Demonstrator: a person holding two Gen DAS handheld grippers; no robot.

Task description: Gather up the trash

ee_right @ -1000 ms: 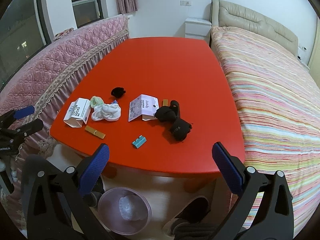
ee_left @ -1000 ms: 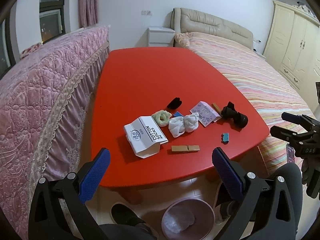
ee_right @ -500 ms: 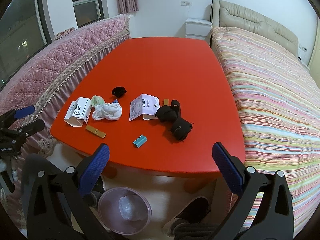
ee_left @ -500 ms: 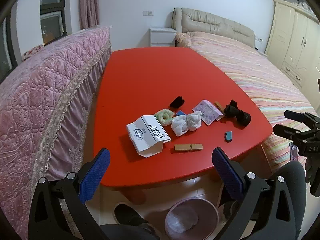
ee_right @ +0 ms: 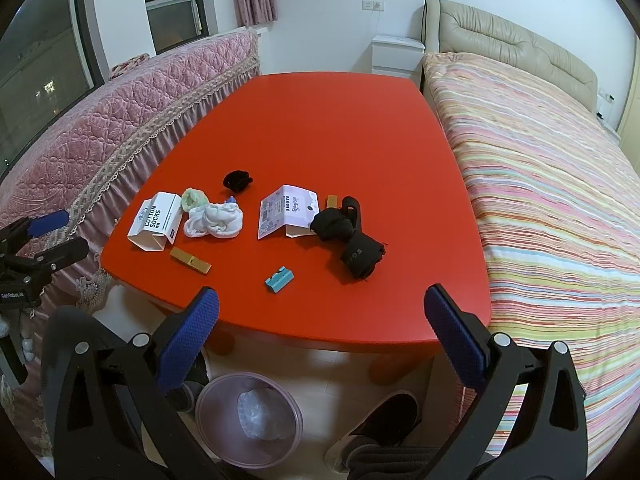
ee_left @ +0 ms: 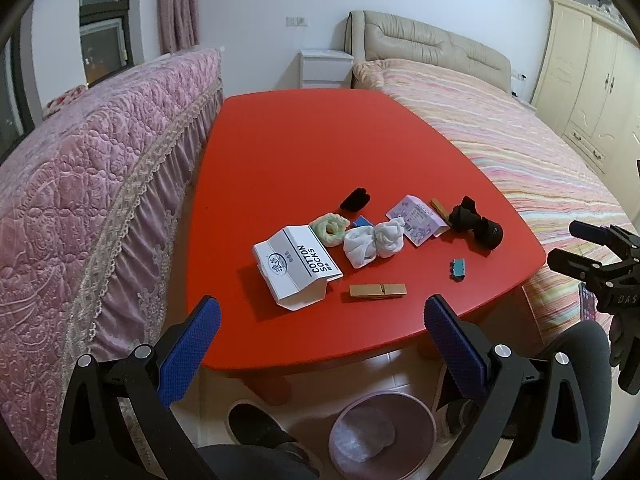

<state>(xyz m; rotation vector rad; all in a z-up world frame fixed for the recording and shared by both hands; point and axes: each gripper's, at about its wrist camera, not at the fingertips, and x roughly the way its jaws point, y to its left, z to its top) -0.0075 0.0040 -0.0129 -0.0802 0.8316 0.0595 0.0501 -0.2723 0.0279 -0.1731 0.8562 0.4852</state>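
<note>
Red bench [ee_left: 320, 152] between a quilted pink sofa [ee_left: 80, 184] and a striped bed [ee_left: 532, 152], litter bunched at the near end. Left claw [ee_left: 320, 320] and right claw [ee_right: 320, 312] both spread wide, gripping nothing, poised just off the bench's near edge. Under that edge, on the floor, a mauve bin [ee_right: 248, 420] with a crumpled liner inside.

On the bench: a white "COTTON SOCKS" carton [ee_left: 294, 266] lying open, a lilac card sleeve [ee_left: 414, 220], a wooden clothespin [ee_left: 378, 291], a small teal clip [ee_left: 458, 269]. Mixed in among them: white socks [ee_left: 374, 242], black socks [ee_left: 478, 226], a green scrunchie [ee_left: 330, 227], a black hair tie [ee_left: 354, 199].

Main risk, likely: wrong pick. Socks touching or just beside the packaging, so a wide bite on the sleeve or carton could drag a sock along into the bin. Carton hollow and light, prone to crush or skid under a hard pinch. Clothespin and clip lying flat and low, apt to slide toward the rounded edge and drop to the floor rather than into the bin. Whether these two count as trash unclear.

Far half of the bench bare, ample room to approach from above. Sides tight: sofa and bed flush against the bench. Shoes [ee_right: 384, 420] and knees close beside the bin, narrowing the drop zone.
</note>
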